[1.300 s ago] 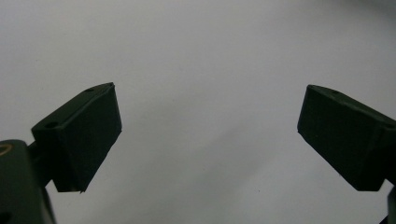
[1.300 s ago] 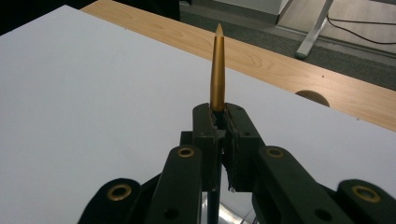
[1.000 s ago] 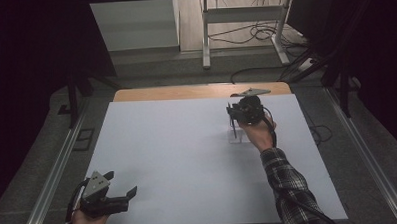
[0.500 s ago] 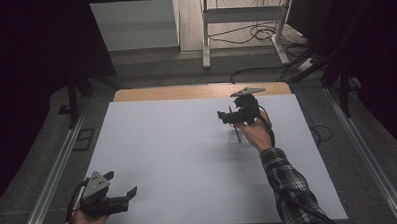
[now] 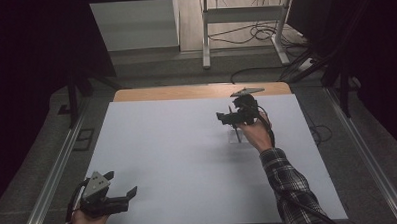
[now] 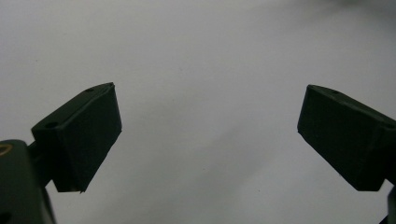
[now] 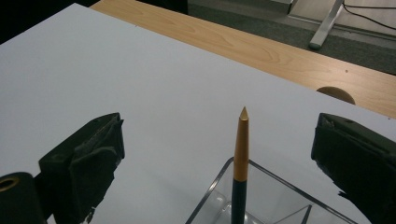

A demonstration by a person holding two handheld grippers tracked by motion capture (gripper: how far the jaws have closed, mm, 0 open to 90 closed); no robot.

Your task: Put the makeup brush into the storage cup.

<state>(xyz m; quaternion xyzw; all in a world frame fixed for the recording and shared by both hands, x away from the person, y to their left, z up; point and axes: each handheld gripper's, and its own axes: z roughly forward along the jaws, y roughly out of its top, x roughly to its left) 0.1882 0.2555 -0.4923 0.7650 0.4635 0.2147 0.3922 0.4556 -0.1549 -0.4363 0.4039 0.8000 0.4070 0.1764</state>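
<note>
Both jaws of the right gripper (image 7: 219, 163) stand wide apart, clamped on nothing, and between them rises a pen (image 7: 240, 158) with a gold pointed end and a dark barrel. It stands upright in a clear holder (image 7: 219, 193) whose rim shows just below the jaws' gap, resting on the white sheet (image 7: 93, 70). Beyond the jaws the sheet runs to a strip of bare wooden table (image 7: 261, 46). From the high view, the right gripper (image 5: 232, 118) hovers over the holder (image 5: 236, 135) toward the sheet's far right.

Wide apart too are the jaws of the left gripper (image 6: 208, 126), with plain white sheet between and past them; in the high view it (image 5: 120, 195) sits at the near left corner, well apart from the pen.

Judging by this, the pen is seated in its holder and free of the jaws. Either a placing is done or a pick-up is yet to start; I cannot tell which.
</note>
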